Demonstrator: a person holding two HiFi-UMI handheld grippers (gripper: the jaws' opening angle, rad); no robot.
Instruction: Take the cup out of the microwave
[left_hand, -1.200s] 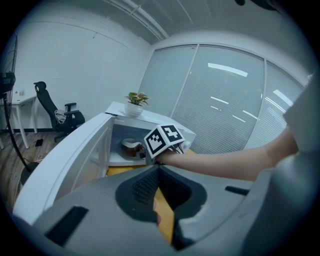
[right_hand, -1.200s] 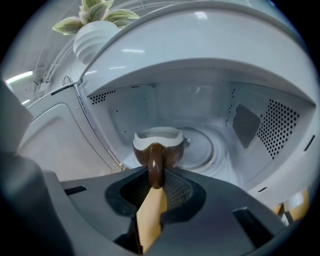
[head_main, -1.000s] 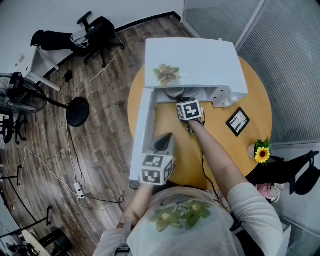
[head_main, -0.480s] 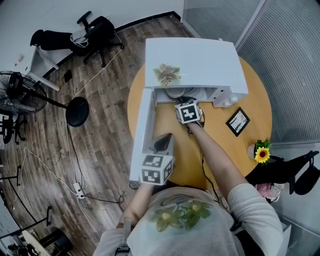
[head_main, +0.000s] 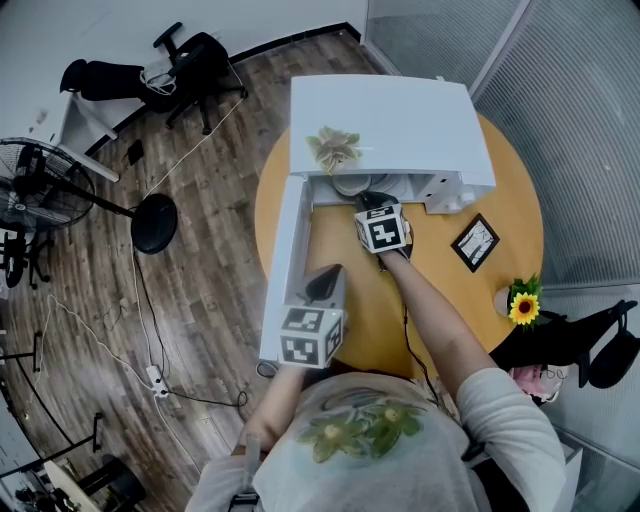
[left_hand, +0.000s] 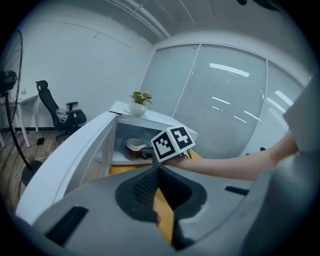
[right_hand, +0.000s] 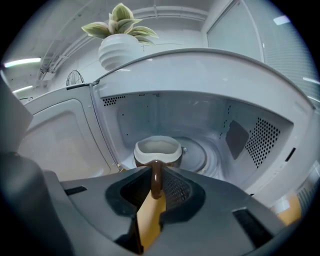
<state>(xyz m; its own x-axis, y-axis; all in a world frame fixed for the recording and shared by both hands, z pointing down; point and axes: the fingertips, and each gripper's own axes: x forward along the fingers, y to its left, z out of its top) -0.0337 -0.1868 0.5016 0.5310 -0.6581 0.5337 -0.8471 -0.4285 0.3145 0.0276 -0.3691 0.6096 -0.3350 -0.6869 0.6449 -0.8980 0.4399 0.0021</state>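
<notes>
A brown cup (right_hand: 157, 150) with a pale inside stands in the open white microwave (head_main: 400, 120), its handle toward me. It also shows as a cup (head_main: 350, 184) at the cavity mouth in the head view and as a cup (left_hand: 134, 145) in the left gripper view. My right gripper (right_hand: 156, 172) reaches into the opening; its jaws are closing, with the cup's handle pinched between the tips. In the head view the right gripper (head_main: 368, 202) sits just before the cup. My left gripper (head_main: 328, 280) hovers by the open door (head_main: 283, 260), shut and holding nothing.
The microwave stands on a round orange table (head_main: 380, 310). A potted plant (head_main: 335, 148) sits on its top. A small framed picture (head_main: 475, 242) and a sunflower (head_main: 524, 305) are at the table's right. A fan and office chairs stand on the wooden floor at the left.
The right gripper's marker cube has shifted slightly right and tilted a little at the microwave mouth. The left gripper has stayed where it was.
</notes>
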